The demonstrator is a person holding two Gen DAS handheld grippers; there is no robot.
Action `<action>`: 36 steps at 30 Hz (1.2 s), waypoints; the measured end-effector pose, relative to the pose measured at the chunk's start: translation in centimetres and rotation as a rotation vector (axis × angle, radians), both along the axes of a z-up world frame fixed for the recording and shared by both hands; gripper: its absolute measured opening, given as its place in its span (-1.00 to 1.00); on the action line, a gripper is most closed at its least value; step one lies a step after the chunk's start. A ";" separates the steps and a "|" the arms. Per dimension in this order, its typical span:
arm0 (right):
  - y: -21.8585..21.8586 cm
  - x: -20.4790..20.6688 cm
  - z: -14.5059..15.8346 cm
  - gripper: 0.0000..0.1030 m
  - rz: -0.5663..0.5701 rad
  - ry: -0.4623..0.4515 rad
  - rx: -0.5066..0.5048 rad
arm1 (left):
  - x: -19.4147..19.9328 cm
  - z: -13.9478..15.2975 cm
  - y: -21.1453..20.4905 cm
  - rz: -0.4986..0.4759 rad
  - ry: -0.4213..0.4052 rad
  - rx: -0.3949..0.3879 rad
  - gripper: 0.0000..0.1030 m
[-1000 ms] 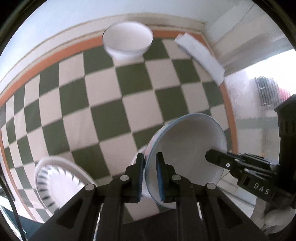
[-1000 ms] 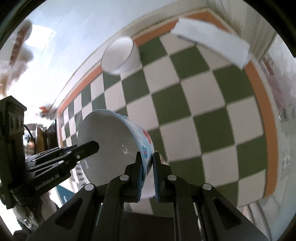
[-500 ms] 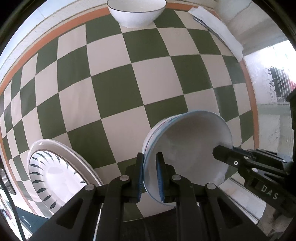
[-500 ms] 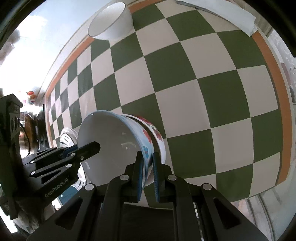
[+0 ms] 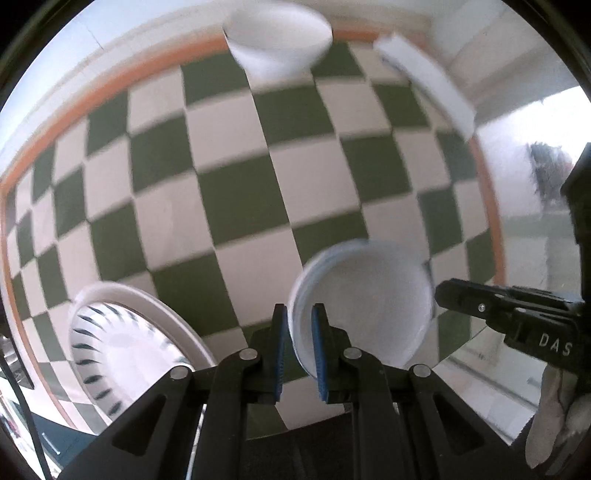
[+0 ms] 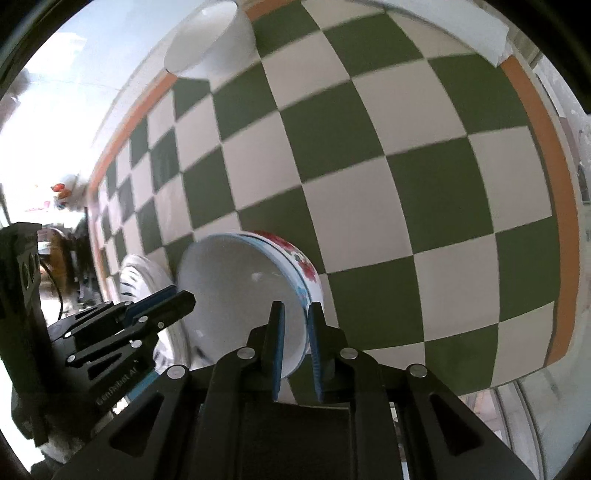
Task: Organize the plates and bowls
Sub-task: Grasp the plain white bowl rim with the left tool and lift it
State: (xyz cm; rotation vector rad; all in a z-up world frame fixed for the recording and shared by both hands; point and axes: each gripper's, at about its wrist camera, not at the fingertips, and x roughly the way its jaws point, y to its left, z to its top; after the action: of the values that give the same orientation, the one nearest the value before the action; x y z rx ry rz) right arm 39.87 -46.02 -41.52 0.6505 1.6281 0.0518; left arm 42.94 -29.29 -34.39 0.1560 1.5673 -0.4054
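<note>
A white bowl with a red flower pattern (image 6: 240, 291) rests on the checkered table; it also shows in the left wrist view (image 5: 362, 299). My left gripper (image 5: 297, 352) straddles its left rim with the jaws slightly parted, no longer clamped. My right gripper (image 6: 295, 354) straddles its right rim the same way. A plate with dark leaf marks (image 5: 122, 343) lies at the left, beside the bowl. A plain white bowl (image 5: 277, 37) stands at the far edge, also in the right wrist view (image 6: 210, 40).
A folded white cloth (image 5: 428, 77) lies at the far right corner, also seen in the right wrist view (image 6: 450, 22). The orange border (image 6: 561, 184) marks the table's edge.
The flowered bowl went down onto the table and both grippers' jaws have parted slightly from its rim. Both cameras have pulled back a little.
</note>
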 end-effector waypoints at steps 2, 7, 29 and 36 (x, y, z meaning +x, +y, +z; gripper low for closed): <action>-0.7 1.1 1.9 -0.60 -0.005 -0.049 0.011 | 1.4 1.9 0.6 0.032 -0.043 -0.026 -0.65; -2.8 6.8 5.7 0.43 -0.051 -0.221 0.071 | 8.0 3.6 1.9 0.148 -0.073 -0.062 -0.48; -3.2 26.2 -5.2 -0.70 -0.046 -0.178 -0.079 | 24.1 -5.8 -1.6 0.256 -0.001 -0.078 -0.72; -2.9 26.5 -5.5 -0.81 -0.024 -0.176 -0.106 | 23.6 -5.8 -1.9 0.229 0.005 -0.086 -0.72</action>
State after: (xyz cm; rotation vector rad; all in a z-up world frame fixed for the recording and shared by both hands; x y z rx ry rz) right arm 66.32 -48.94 -47.05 0.5679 1.4433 0.0049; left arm 66.58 -31.19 -40.23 -0.0906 1.5493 -0.2920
